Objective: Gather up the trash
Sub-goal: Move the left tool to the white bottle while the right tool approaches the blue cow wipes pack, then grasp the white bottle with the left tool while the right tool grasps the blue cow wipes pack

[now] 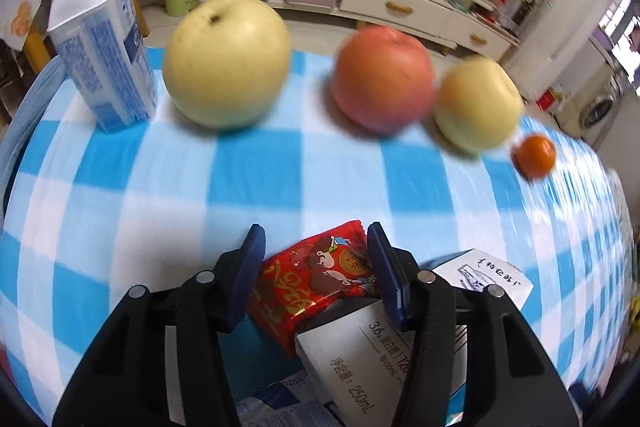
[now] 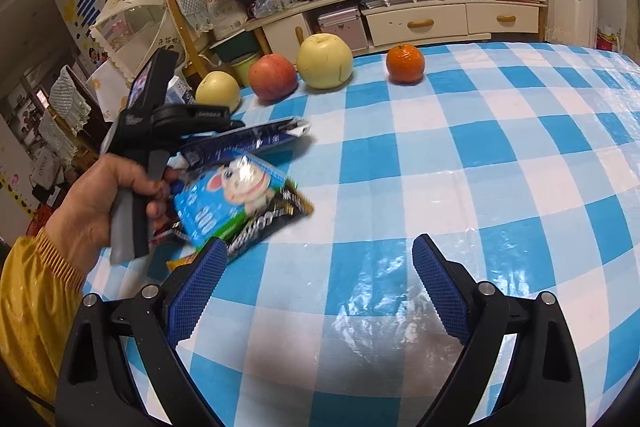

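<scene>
Red snack wrapper (image 1: 320,279): pinched in the left tool (image 1: 316,247) above the near-left trash heap. Right tool (image 2: 316,251): released, empty. Outstanding: white carton (image 1: 360,359), blue packet (image 2: 224,199), upright bottle (image 1: 100,39) far left on the table (image 1: 280,179).

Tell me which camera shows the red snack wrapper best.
The left wrist view: the red snack wrapper sits close and sharp between the left claw pads, its cartoon print readable. In the right wrist view I cannot pick it out behind the hand and other packets.
</scene>
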Action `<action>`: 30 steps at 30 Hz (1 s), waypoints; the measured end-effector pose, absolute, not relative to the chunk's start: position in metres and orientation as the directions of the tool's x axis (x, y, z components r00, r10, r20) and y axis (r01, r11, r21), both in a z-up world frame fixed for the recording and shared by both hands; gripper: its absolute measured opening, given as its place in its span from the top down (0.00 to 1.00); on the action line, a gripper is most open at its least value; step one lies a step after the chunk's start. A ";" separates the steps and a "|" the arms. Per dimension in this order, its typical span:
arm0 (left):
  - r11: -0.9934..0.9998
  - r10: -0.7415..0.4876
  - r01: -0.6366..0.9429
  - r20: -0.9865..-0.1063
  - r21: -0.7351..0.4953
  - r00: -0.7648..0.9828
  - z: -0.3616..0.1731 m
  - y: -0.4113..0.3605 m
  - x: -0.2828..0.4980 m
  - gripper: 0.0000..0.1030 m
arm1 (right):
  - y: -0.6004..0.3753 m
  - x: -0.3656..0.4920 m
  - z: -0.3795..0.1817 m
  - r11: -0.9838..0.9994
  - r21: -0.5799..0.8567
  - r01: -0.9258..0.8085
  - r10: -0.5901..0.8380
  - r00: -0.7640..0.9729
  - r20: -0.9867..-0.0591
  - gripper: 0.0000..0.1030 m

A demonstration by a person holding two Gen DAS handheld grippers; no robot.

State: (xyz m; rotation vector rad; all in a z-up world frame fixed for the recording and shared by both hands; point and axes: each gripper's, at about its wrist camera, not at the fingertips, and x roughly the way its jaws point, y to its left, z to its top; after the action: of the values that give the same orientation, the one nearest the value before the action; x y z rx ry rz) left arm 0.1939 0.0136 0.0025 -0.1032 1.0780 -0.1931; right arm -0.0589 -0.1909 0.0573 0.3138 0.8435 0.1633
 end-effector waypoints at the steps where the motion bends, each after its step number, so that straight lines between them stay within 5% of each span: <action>1: 0.978 -0.209 0.114 -0.863 -0.176 0.459 0.003 0.011 0.186 0.47 | -0.192 -0.059 0.056 0.941 0.338 -0.015 0.266 0.652 -0.710 0.10; 15: 0.953 -0.299 0.194 -0.824 -0.232 0.481 0.017 0.010 0.076 0.47 | -0.170 -0.063 0.043 0.914 0.379 -0.148 0.395 0.542 -0.742 0.10; 19: 0.955 -0.293 0.218 -0.774 -0.203 0.561 0.046 0.036 0.042 0.38 | -0.152 -0.070 0.043 0.888 0.391 -0.242 0.460 0.498 -0.735 0.10; 30: 0.949 -0.316 0.187 -0.778 -0.255 0.543 0.030 0.075 -0.003 0.37 | -0.124 -0.074 0.029 0.906 0.297 -0.302 0.411 0.453 -0.791 0.10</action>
State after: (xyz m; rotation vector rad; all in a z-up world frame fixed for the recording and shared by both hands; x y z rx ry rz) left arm -0.0034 0.0750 0.0300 -0.1484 0.9519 -0.2997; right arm -0.0742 -0.1239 0.0287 0.1191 1.0096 0.4416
